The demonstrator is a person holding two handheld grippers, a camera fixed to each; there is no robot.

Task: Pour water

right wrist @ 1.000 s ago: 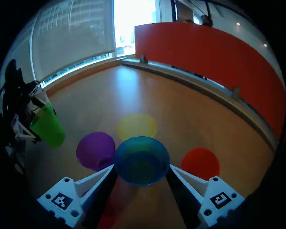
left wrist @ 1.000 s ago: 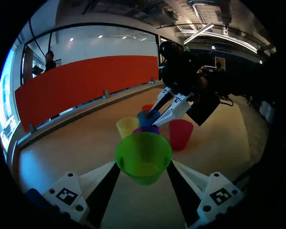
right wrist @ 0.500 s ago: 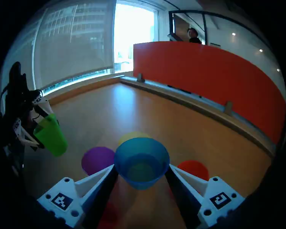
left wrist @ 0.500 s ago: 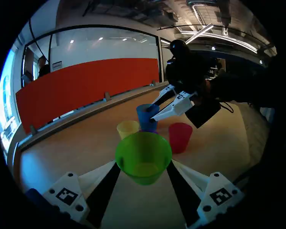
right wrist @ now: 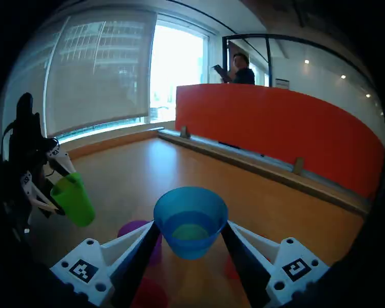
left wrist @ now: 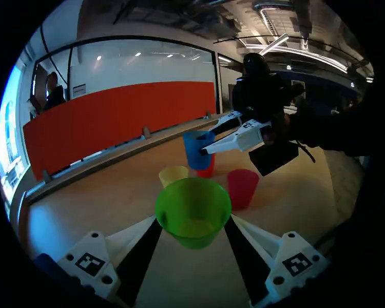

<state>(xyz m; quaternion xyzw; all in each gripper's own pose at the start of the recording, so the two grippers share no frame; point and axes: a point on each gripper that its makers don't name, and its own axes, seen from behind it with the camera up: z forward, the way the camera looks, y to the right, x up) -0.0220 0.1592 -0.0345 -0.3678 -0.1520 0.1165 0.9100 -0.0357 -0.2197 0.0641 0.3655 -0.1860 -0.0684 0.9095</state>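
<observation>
My left gripper point(left wrist: 193, 226) is shut on a green cup point(left wrist: 193, 210), upright, held above the wooden table point(left wrist: 90, 200). Farther off in the left gripper view, my right gripper point(left wrist: 205, 143) holds a blue cup point(left wrist: 197, 149) lifted above the other cups. In the right gripper view the right gripper point(right wrist: 191, 231) is shut on that blue cup point(right wrist: 191, 220), upright with water inside. The left gripper point(right wrist: 56, 177) with the green cup point(right wrist: 73, 200) shows at the left there. A yellow cup point(left wrist: 173, 175), a pink-red cup point(left wrist: 242, 188) and a red cup point(left wrist: 208, 168) stand on the table.
A purple cup point(right wrist: 141, 238) stands on the table below the blue cup. An orange partition point(left wrist: 115, 118) runs along the table's far edge, with a person point(right wrist: 237, 69) behind it. Bright windows point(right wrist: 177, 72) lie beyond. A red cup point(right wrist: 149, 295) sits low between my right fingers.
The right gripper has lifted the blue cup up off the table, well above the standing cups. The left gripper and green cup have held nearly still.
</observation>
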